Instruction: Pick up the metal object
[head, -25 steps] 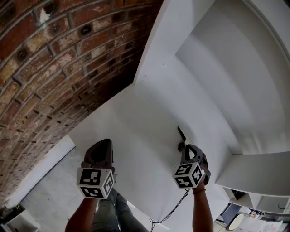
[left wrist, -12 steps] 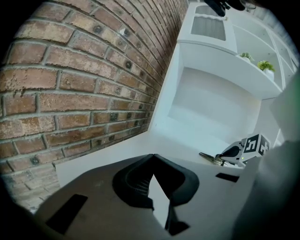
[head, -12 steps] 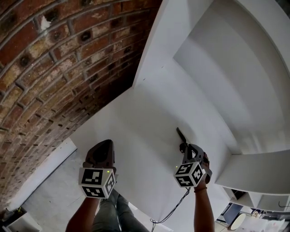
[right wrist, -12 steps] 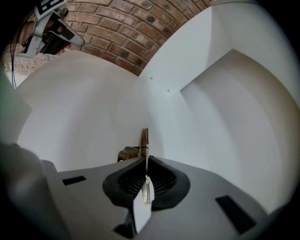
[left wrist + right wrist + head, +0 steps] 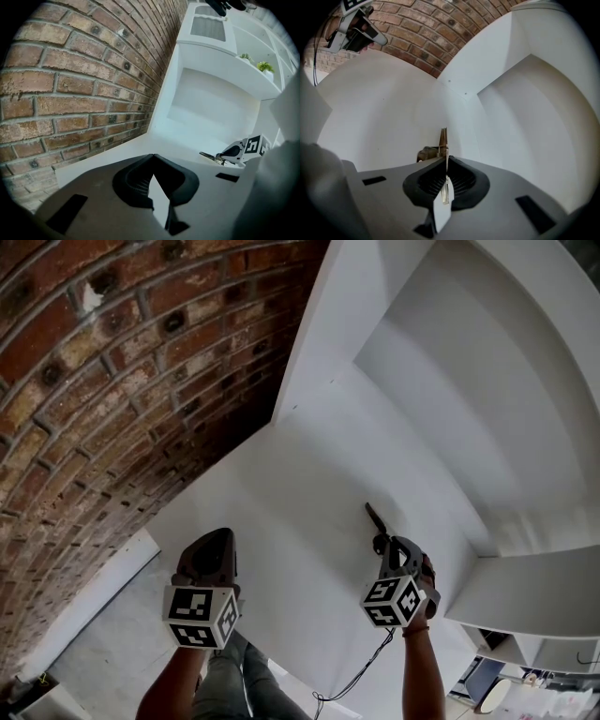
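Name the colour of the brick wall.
The wall is red-brown with pale mortar, clearest in the left gripper view.

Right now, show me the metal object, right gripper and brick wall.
metal object (image 5: pixel 374 517), head view, its dark far end.
right gripper (image 5: pixel 444 161), right gripper view, between its fingertips.
brick wall (image 5: pixel 112 381), head view, middle bricks.

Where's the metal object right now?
The metal object is clamped in the right gripper's shut jaws, poking past their tips. In the head view that's lower right of centre, against the white surface, well apart from the left gripper.
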`<state>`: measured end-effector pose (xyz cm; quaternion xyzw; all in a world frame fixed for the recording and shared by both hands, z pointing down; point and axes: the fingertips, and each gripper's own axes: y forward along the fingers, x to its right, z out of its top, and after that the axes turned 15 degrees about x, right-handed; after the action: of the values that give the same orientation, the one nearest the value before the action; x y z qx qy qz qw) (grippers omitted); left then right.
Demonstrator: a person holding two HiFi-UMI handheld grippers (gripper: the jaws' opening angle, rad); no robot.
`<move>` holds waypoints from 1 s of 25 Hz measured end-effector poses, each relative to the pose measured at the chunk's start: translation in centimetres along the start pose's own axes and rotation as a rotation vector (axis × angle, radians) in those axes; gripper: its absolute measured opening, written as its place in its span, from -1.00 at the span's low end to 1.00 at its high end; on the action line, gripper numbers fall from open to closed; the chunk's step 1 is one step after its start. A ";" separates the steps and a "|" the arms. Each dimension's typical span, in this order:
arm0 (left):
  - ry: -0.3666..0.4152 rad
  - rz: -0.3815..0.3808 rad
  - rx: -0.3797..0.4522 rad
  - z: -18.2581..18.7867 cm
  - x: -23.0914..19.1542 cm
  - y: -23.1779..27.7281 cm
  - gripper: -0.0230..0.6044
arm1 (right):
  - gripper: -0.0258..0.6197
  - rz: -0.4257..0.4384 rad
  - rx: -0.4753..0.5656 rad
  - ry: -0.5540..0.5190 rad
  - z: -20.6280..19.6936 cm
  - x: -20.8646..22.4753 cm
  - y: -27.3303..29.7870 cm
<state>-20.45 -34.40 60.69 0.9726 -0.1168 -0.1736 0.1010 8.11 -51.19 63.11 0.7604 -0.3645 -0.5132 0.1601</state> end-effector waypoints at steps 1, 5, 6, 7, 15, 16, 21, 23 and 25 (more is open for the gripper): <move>0.000 -0.002 0.000 0.0 0.1 0.0 -0.89 | -0.91 -0.001 0.002 0.003 0.1 0.1 -0.1; -0.001 -0.014 0.002 0.3 0.4 0.1 -0.89 | -0.91 -0.014 0.010 0.027 0.5 0.4 -0.8; 0.000 -0.018 0.003 0.5 0.6 0.1 -0.89 | -0.91 -0.018 0.012 0.034 0.6 0.5 -1.1; 0.002 -0.021 0.005 0.7 0.7 0.0 -0.89 | -0.91 -0.023 0.016 0.043 0.7 0.6 -1.4; 0.019 -0.080 0.034 3.1 3.6 -0.9 -0.89 | -0.91 -0.084 0.031 0.151 0.7 2.3 -6.4; 0.022 -0.088 0.037 3.4 4.0 -1.0 -0.89 | -0.91 -0.095 0.032 0.161 0.6 2.6 -7.1; 0.044 -0.138 0.047 4.6 6.5 -1.7 -0.89 | -0.91 -0.160 0.042 0.258 -0.2 4.1 -10.5; 0.053 -0.162 0.046 4.9 7.6 -2.0 -0.89 | -0.91 -0.189 0.043 0.313 -0.6 4.7 -11.9; 0.063 -0.190 0.045 5.3 8.8 -2.3 -0.89 | -0.91 -0.224 0.044 0.363 -0.9 5.3 -13.5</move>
<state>-13.88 -35.40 52.51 0.9863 -0.0248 -0.1489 0.0658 15.29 -45.88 51.63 0.8793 -0.2540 -0.3745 0.1484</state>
